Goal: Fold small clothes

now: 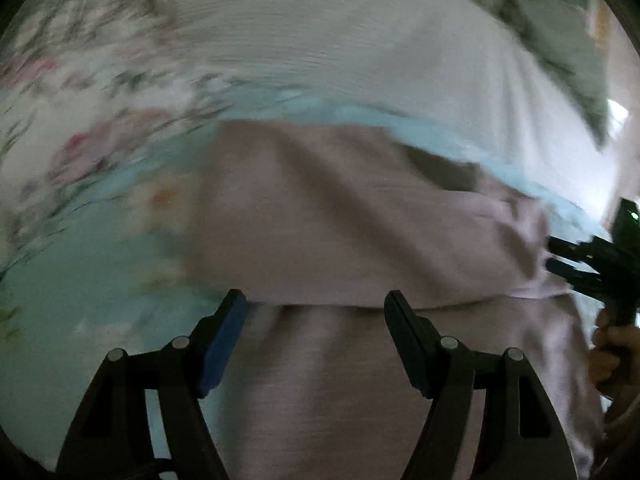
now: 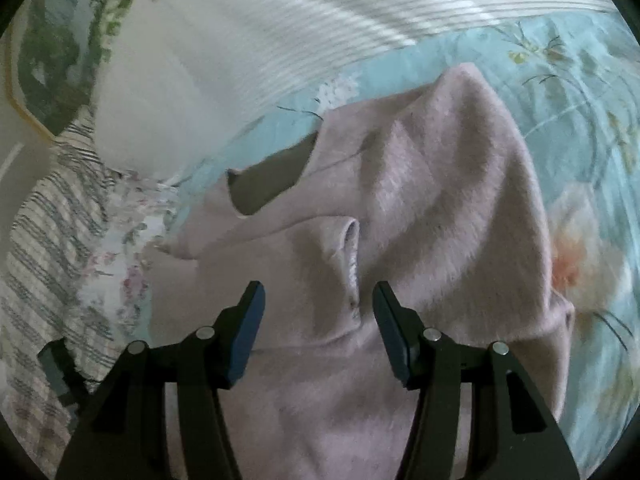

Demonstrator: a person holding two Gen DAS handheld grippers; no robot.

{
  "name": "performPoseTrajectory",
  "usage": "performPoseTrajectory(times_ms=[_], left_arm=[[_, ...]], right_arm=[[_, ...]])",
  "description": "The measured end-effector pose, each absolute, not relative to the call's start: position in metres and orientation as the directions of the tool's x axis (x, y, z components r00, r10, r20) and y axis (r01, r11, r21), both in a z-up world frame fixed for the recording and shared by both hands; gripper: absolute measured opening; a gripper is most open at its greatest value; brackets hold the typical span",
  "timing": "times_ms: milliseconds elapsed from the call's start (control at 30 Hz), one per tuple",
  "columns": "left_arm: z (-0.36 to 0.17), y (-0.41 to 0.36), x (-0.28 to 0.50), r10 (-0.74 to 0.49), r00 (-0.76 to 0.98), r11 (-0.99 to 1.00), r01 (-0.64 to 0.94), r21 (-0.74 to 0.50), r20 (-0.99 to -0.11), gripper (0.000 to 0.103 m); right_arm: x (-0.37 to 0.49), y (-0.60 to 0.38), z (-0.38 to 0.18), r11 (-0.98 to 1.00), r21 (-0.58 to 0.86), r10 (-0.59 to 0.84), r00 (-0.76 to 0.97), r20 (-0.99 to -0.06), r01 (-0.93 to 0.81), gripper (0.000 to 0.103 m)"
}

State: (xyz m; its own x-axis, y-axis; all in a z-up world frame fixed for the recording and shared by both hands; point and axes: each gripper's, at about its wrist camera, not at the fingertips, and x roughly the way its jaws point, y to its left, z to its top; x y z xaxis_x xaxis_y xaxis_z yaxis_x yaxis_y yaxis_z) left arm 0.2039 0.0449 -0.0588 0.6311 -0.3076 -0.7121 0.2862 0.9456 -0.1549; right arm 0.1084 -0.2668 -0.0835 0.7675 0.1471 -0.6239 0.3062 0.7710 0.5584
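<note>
A pale pink fuzzy garment (image 1: 352, 216) lies folded on a light blue floral bedspread (image 1: 92, 264). My left gripper (image 1: 316, 300) is open and empty, just above the garment's folded edge. The right gripper shows at the right edge of the left wrist view (image 1: 560, 256), at the garment's side. In the right wrist view the garment (image 2: 432, 208) has an open neck hole and a sleeve cuff (image 2: 352, 256). My right gripper (image 2: 318, 292) is open and empty, with the cuff just ahead between its fingers.
A white striped pillow (image 2: 320, 12) lies beyond the garment. A floral cloth and a grey-striped fabric (image 2: 48, 240) lie to the left in the right wrist view. A green patterned cushion (image 1: 560, 40) sits at the far right of the left wrist view.
</note>
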Motion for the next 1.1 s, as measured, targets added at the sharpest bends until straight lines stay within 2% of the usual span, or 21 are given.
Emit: performPoseTrajectory(times_ms=[133,200,267,367,467,567,667,733,833,933,1000,1067,1100], left_arm=[[-0.077,0.075,0.223,-0.235,0.628,0.971,0.185,-0.151,-0.742,0.071],[-0.085,0.084,0.231,-0.238,0.616,0.971,0.159,-0.178,-0.751,0.071],[-0.090,0.085,0.241,-0.242,0.600,0.970,0.143,-0.195,-0.762,0.071],[-0.088,0.079,0.245,-0.246,0.605,0.969,0.156,-0.190,-0.757,0.071],[-0.084,0.068,0.245,-0.282,0.606,0.959,0.207,-0.194,-0.744,0.071],[-0.081,0.048,0.245,-0.298,0.599,0.949,0.273,-0.161,-0.743,0.070],[-0.090,0.029,0.248,-0.267,0.574,0.945,0.314,-0.093,-0.774,0.068],[-0.094,0.023,0.256,-0.203,0.581,0.960,0.275,-0.044,-0.788,0.061],[-0.089,0.032,0.270,-0.228,0.595,0.969,0.212,-0.123,-0.771,0.061],[-0.089,0.039,0.284,-0.191,0.609,0.981,0.135,-0.137,-0.770,0.061],[-0.089,0.046,0.284,-0.213,0.606,0.976,0.102,-0.191,-0.766,0.061],[-0.083,0.049,0.275,-0.267,0.607,0.962,0.128,-0.239,-0.748,0.052],[-0.078,0.046,0.268,-0.310,0.611,0.950,0.174,-0.258,-0.728,0.051]], right_arm=[[0.128,-0.268,-0.097,0.786,0.518,0.125,0.734,-0.668,0.338,0.055],[0.137,-0.266,-0.103,0.790,0.513,0.137,0.719,-0.681,0.336,0.043],[0.147,-0.262,-0.106,0.794,0.515,0.162,0.703,-0.693,0.324,0.007],[0.150,-0.255,-0.090,0.811,0.507,0.163,0.720,-0.675,0.291,0.006],[0.123,-0.270,-0.030,0.789,0.573,0.131,0.851,-0.508,0.221,0.006],[0.097,-0.292,0.005,0.783,0.566,0.014,0.902,-0.432,0.258,0.006],[0.089,-0.311,0.004,0.779,0.545,-0.031,0.887,-0.461,0.310,0.006],[0.092,-0.315,-0.011,0.774,0.536,-0.021,0.859,-0.511,0.338,0.006],[0.094,-0.314,-0.039,0.772,0.514,-0.014,0.819,-0.574,0.373,0.006],[0.094,-0.313,-0.055,0.761,0.518,-0.005,0.801,-0.599,0.392,0.006],[0.095,-0.311,-0.053,0.762,0.519,0.000,0.802,-0.598,0.387,0.006],[0.091,-0.312,-0.041,0.763,0.533,0.001,0.824,-0.566,0.365,0.006],[0.087,-0.312,-0.033,0.766,0.541,-0.001,0.841,-0.540,0.348,0.006]])
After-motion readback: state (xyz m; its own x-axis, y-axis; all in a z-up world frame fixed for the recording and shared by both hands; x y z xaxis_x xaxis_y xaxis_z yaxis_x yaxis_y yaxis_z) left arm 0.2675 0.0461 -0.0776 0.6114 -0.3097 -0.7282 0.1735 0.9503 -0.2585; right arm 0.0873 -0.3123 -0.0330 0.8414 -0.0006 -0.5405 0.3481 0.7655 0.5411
